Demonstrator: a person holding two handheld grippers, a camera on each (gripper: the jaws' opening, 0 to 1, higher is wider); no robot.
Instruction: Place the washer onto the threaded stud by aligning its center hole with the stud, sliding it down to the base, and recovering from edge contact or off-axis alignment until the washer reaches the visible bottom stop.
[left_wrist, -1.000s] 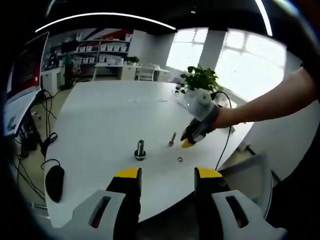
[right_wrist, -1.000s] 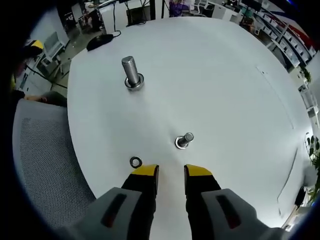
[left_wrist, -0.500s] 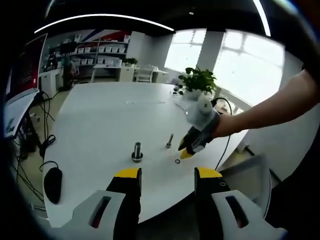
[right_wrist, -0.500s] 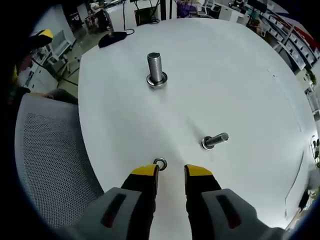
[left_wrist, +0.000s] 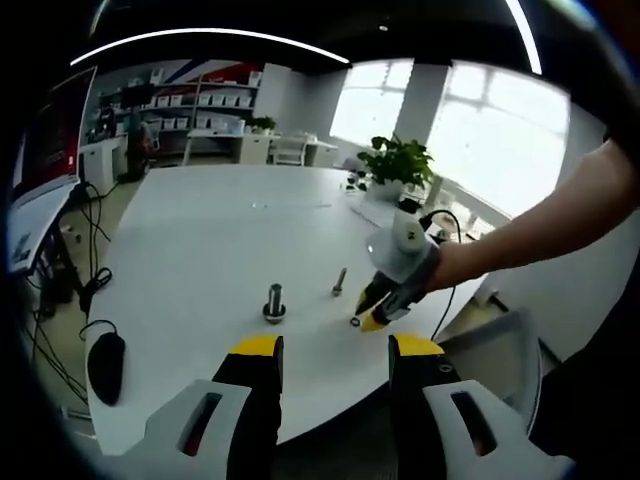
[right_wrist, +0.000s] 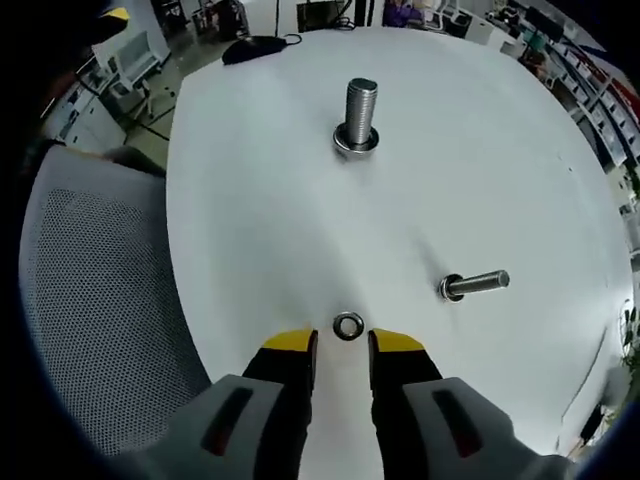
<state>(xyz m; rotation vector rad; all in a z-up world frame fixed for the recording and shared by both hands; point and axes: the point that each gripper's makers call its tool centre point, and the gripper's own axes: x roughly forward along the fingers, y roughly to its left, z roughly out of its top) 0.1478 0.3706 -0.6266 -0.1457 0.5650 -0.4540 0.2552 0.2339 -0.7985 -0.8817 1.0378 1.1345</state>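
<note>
A small flat silver metal ring washer (right_wrist: 348, 326) lies on the white bench (right_wrist: 260, 230). Apart from it stand two upright threaded steel studs, one thick (right_wrist: 358, 118), one thin (right_wrist: 473, 285).

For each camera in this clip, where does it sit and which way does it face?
Left gripper view: held back off the table's near edge, looking across the white table; its own claw, the right claw and the person's forearm show.
Right gripper view: rides the right claw, looking steeply down at the washer.
Shared: washer, large stud, small stud.
</note>
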